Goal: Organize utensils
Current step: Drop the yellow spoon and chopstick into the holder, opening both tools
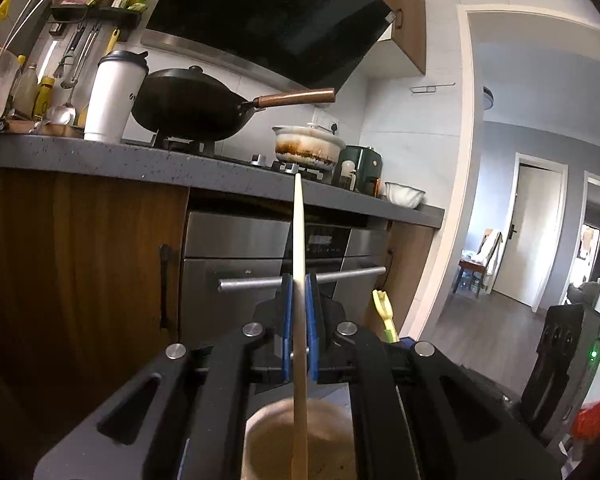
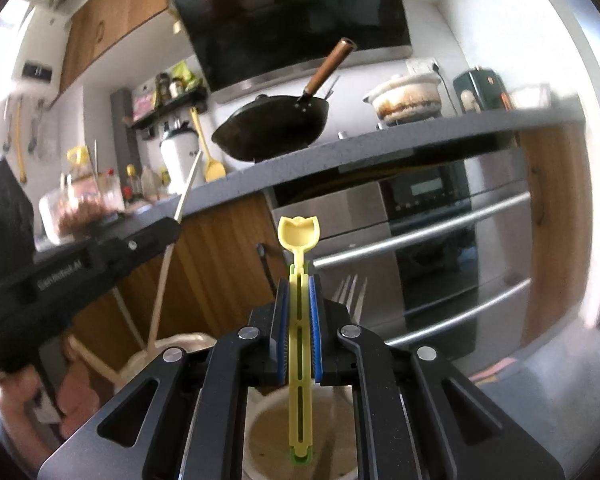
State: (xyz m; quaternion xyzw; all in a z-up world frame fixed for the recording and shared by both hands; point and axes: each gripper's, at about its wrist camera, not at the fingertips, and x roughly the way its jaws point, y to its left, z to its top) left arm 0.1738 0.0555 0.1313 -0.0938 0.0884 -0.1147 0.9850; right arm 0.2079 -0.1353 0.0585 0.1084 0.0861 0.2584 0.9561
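Note:
My left gripper (image 1: 299, 284) is shut on a pale wooden chopstick (image 1: 299, 240) that stands upright, its lower end over a beige cup (image 1: 272, 440) just below the fingers. My right gripper (image 2: 299, 284) is shut on a yellow plastic utensil (image 2: 299, 236) with a scoop-like head pointing up; its lower end hangs over a beige cup (image 2: 268, 428). In the right wrist view the left gripper (image 2: 168, 228) shows at left with the chopstick (image 2: 188, 184), above another pale holder (image 2: 172, 344). Silver fork tines (image 2: 354, 292) stick up behind my right fingers.
A grey counter (image 1: 140, 160) carries a black wok (image 1: 192, 108), a white tumbler (image 1: 114, 96), a stained white pot (image 1: 308, 148) and a bowl (image 1: 404, 194). Steel oven with bar handle (image 1: 252, 282) sits below. A doorway opens at right (image 1: 540, 200).

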